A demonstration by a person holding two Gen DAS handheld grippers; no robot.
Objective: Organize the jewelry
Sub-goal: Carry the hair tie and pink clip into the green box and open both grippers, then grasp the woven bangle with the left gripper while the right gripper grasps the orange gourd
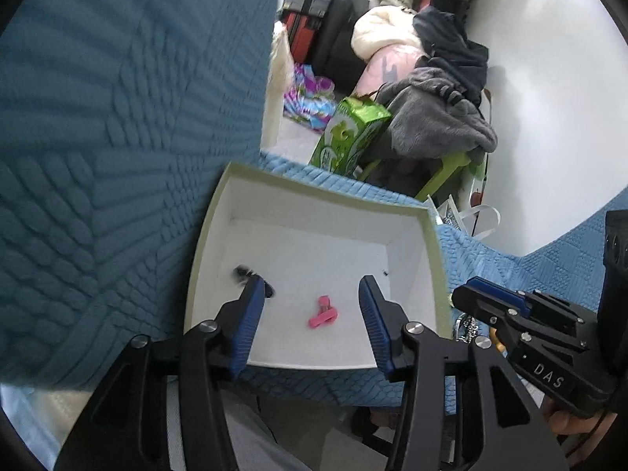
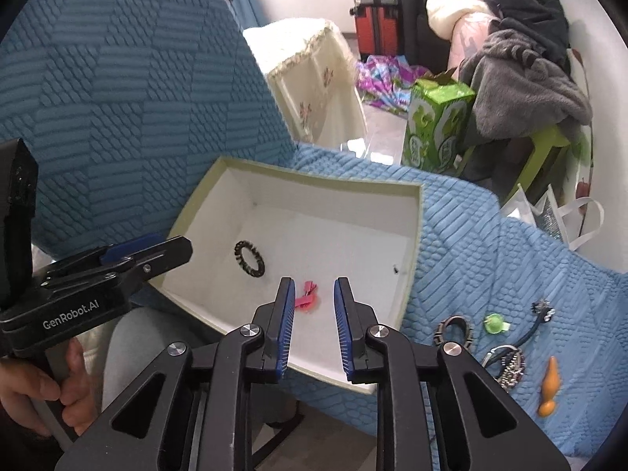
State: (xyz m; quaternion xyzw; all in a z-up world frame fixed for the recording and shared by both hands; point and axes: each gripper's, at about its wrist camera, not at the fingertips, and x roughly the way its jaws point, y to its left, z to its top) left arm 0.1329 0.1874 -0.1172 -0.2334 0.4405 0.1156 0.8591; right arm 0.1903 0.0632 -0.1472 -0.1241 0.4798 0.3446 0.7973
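1. A pink hair clip lies on the white floor of an open box, near its front edge; a black patterned ring-shaped band lies further left in the same box.
2. The left tool hangs above the clip, blue pads well apart, holding nothing.
3. The right tool hovers over the box's front, pads apart by a narrow gap, empty.
4. The box rests on a blue quilted cover.
5. Right of the box on the cover lie a dark bracelet, a green clip, a beaded bracelet and an orange clip.
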